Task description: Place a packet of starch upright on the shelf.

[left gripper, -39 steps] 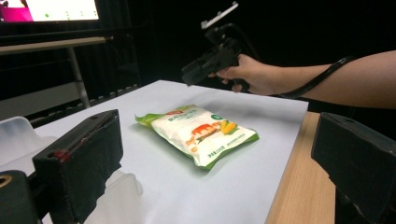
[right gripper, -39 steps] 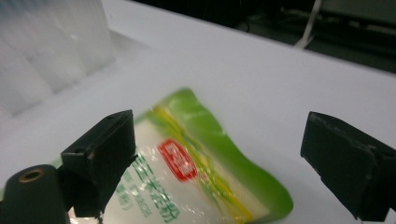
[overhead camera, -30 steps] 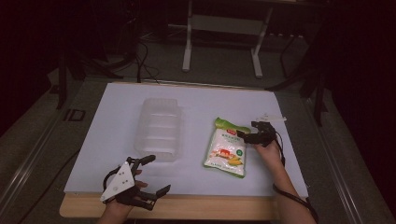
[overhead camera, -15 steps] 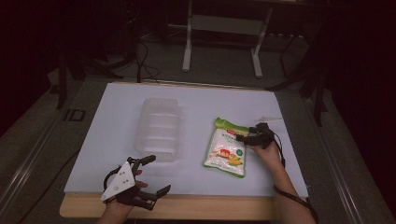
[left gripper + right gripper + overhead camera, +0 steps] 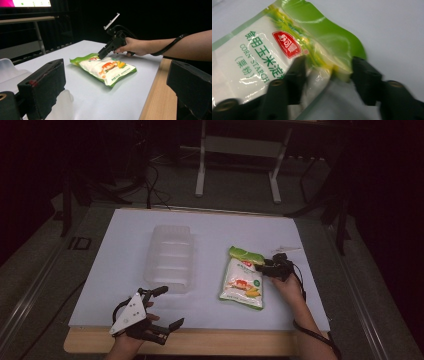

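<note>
**Mia:** What is on the left side of the white table [image 5: 125,235]?

**Ben:** The left gripper [image 5: 162,307] is there, near the front edge. A hand holds it. Its two black jaws are wide apart and nothing is between them.

**Mia:** And next to it?

**Ben:** A clear plastic box [image 5: 171,256] lies a bit farther back, just beside that gripper. It sits flat on the table.

**Mia:** What comes after that?

**Ben:** A bag of corn starch [image 5: 242,284]. It is white with a green top and a red label. It lies flat, right of the middle of the table, apart from the box.

**Mia:** And on the right?

**Ben:** The right gripper [image 5: 263,268] is at the bag's green top end. Its jaws have just been closing. One jaw is on top of the bag and the other is at its edge, so the corner of the bag is between them. They press on it and the plastic wrinkles there.
</note>
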Action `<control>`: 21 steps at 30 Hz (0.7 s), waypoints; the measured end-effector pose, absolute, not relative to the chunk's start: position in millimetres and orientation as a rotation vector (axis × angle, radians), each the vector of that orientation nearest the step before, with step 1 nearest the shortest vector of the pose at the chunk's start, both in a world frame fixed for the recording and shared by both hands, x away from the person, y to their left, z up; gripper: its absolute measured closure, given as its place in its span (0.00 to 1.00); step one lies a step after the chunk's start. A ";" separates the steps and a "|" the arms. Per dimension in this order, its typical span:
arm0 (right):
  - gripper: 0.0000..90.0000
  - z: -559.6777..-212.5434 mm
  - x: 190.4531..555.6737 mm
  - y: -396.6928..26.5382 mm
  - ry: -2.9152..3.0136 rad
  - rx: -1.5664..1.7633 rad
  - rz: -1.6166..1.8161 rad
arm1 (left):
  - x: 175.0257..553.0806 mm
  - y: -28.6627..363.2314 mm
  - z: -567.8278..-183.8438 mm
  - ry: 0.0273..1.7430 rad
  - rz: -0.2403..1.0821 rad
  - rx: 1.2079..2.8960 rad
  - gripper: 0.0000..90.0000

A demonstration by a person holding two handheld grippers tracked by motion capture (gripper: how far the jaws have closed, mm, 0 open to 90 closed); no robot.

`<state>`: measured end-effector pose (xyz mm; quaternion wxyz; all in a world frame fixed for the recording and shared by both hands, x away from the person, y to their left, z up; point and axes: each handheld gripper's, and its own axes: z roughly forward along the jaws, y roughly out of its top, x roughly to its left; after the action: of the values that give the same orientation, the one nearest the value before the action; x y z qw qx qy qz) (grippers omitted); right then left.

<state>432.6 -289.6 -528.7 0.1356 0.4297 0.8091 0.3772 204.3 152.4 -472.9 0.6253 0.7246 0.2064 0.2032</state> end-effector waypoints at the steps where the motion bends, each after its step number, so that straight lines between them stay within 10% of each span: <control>1: 0.60 -528.6 431.7 -289.7 2.342 1.243 1.093 | 204.5 152.3 -473.1 0.473 0.465 1.661 0.02; 5: 0.89 -525.1 425.3 -277.1 2.377 1.143 1.032 | 206.1 151.8 -473.5 0.473 0.463 1.664 0.02; 21: 0.95 -505.7 416.4 -272.5 2.323 1.182 1.094 | 208.7 155.5 -472.6 0.489 0.482 1.658 0.03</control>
<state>416.4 -272.5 -505.7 0.1570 0.4130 0.8116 0.3822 208.7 155.5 -472.6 0.6237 0.7222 0.2129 0.2100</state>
